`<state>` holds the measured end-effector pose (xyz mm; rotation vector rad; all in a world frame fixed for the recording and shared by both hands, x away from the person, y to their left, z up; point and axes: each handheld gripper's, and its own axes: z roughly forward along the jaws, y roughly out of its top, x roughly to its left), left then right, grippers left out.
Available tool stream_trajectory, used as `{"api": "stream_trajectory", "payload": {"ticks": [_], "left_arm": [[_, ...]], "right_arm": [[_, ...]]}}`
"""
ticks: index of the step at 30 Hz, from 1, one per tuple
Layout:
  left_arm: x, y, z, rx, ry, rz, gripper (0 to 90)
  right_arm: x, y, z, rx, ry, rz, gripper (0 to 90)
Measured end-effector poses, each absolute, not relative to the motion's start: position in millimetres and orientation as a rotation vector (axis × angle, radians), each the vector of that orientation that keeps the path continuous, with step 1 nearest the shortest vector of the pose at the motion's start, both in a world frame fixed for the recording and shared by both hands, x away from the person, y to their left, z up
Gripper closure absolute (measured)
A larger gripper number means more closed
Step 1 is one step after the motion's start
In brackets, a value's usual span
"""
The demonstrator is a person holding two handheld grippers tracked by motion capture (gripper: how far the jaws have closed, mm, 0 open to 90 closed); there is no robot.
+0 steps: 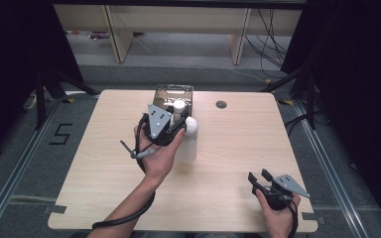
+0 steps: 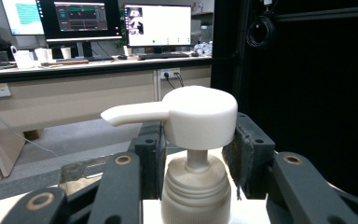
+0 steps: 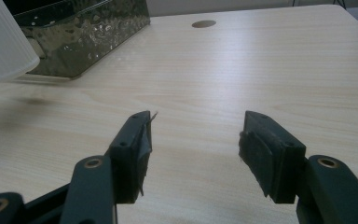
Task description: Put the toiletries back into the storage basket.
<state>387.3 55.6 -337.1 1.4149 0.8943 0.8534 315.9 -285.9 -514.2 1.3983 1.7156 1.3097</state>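
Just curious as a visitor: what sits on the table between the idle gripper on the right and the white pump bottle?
Nothing: in the high view, bare wood separates the right hand-held gripper from the pump bottle.

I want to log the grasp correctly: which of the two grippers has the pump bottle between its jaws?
The left gripper. Its jaws stand on both sides of the white pump bottle, at the neck under the pump head. The right gripper is open over bare table.

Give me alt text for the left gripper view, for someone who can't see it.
A white pump bottle stands between the left gripper's two black jaws, its pump head just above them with the spout pointing left. Behind it are a long desk with computer monitors and, at right, a black curtain.
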Motion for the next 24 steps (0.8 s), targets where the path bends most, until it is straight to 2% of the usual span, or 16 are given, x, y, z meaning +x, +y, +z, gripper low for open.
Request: {"api": "stream_trajectory", "payload": {"ticks": [24], "left_arm": [[400.7, 70.5, -311.2, 1.367, 0.920, 0.882, 59.5]], "right_arm": [[315.9, -285.2, -513.6, 1.412, 1.725, 1.310, 43.6]]}}
